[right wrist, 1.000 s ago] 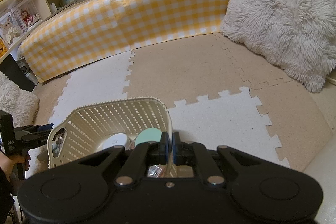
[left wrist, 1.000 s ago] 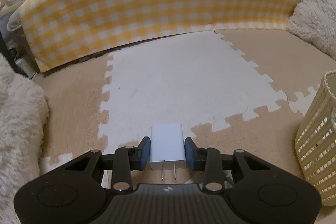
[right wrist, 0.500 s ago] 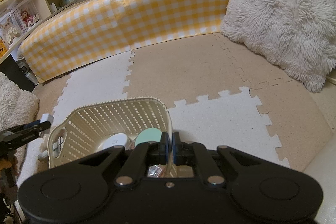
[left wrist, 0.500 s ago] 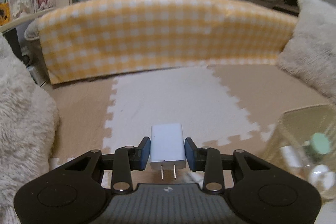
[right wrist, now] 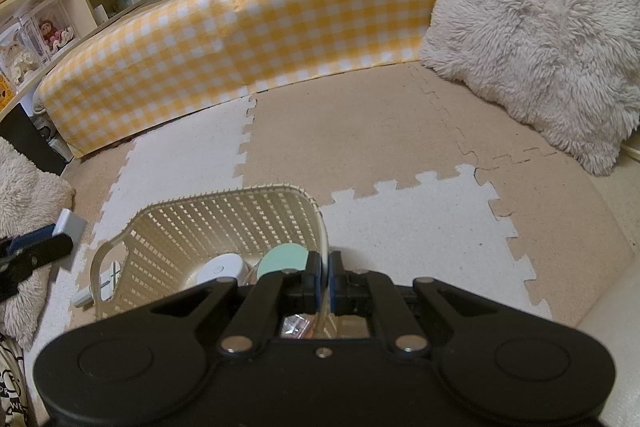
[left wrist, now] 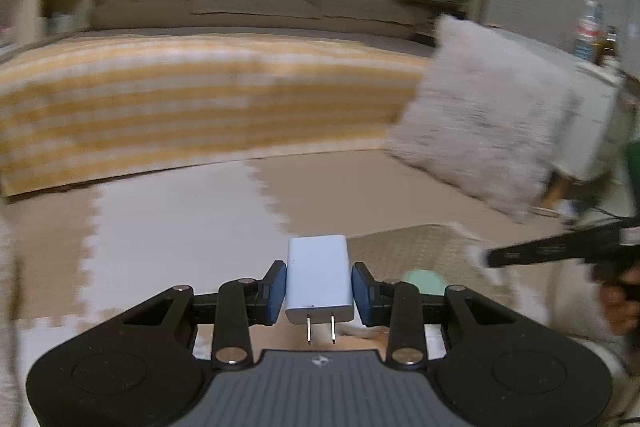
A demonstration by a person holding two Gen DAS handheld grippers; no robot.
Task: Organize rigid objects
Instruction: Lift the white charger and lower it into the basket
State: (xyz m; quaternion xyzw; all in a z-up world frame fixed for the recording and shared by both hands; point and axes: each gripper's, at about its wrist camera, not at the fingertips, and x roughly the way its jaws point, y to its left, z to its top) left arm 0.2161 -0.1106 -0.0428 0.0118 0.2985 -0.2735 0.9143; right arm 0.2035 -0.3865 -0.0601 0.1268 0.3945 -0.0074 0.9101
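At the lower centre of the left wrist view, the left gripper (left wrist: 319,287) clamps its blue pads on a smooth white charger (left wrist: 319,279), a rounded block with two metal prongs. Right of it sits the cream lattice basket (right wrist: 224,227). The right gripper (right wrist: 323,277) is pinched on the basket's thin rim, lower centre.

Basket (right wrist: 208,227) before cushion (right wrist: 536,27) (on mat (right wrist: 400,131))
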